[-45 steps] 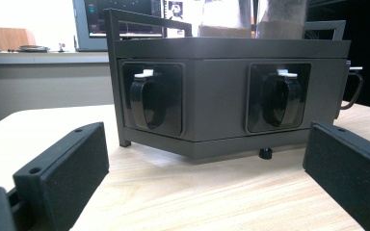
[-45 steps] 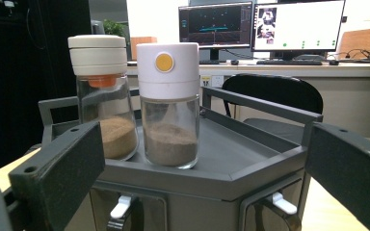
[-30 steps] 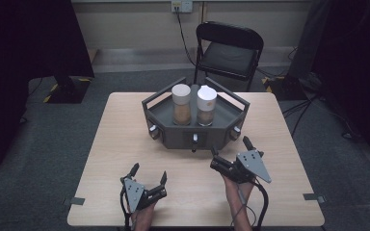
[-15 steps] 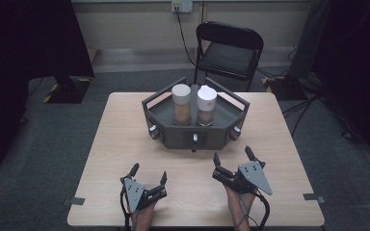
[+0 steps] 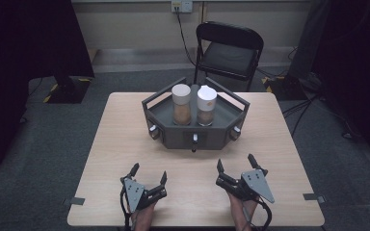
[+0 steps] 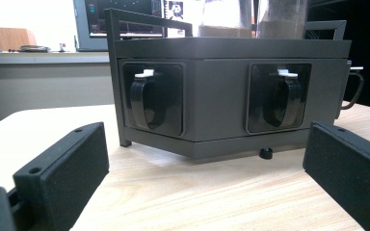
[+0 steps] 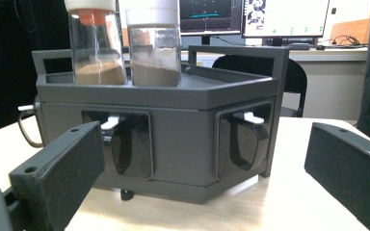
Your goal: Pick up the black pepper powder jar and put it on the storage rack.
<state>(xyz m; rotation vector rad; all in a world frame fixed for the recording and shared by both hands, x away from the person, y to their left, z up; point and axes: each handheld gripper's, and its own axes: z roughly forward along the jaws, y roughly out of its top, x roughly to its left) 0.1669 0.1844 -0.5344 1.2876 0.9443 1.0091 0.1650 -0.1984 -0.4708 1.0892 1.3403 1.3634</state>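
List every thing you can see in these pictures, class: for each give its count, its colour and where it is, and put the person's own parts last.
Table: one, light wood, middle of the room.
Rack: one, dark grey, six-sided with rails, on the far half of the table.
Jars: two, clear with pale lids and brown powder inside, side by side on top of the rack.
Scoop handles: black with white tabs, set in recesses in the rack's side faces; three show in the high view.
Chair: one, black, folding, behind the table.
Monitors: at least two, lit, on a desk far off.
Left gripper: one, black with grey plate, near edge of the table, jaws open.
Right gripper: one, same colours, near edge, jaws open.
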